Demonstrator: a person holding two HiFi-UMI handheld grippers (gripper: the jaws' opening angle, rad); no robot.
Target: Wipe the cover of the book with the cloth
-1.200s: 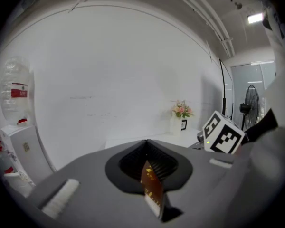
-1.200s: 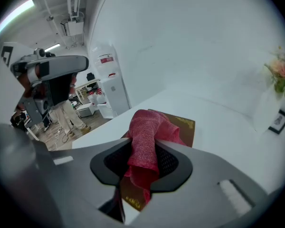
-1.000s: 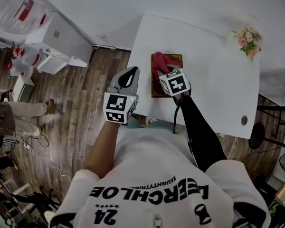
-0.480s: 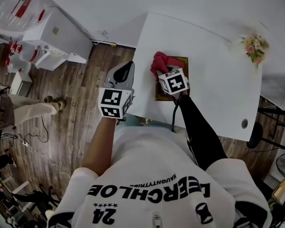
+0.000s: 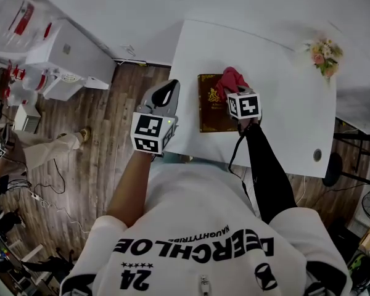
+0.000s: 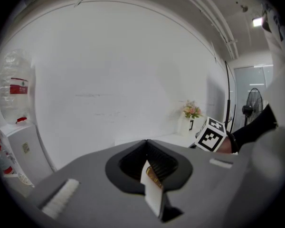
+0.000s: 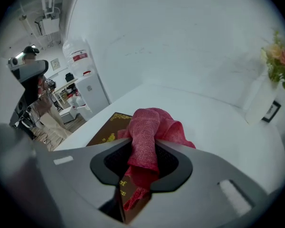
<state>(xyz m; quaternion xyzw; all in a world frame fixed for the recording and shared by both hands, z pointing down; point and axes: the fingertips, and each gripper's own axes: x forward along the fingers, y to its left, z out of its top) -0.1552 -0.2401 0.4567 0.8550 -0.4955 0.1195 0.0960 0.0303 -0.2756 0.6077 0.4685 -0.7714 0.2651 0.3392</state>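
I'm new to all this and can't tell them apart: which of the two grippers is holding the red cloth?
The right gripper: its jaws pinch the red cloth over the brown book. The left gripper holds nothing, jaws closed.

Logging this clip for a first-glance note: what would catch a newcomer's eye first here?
The red cloth stands out, bunched in the shut right tool and lying on the far right part of the dark brown book with gold print, which sits toward the white table's left edge. The left tool hangs empty and shut beside that edge, over the wooden floor.
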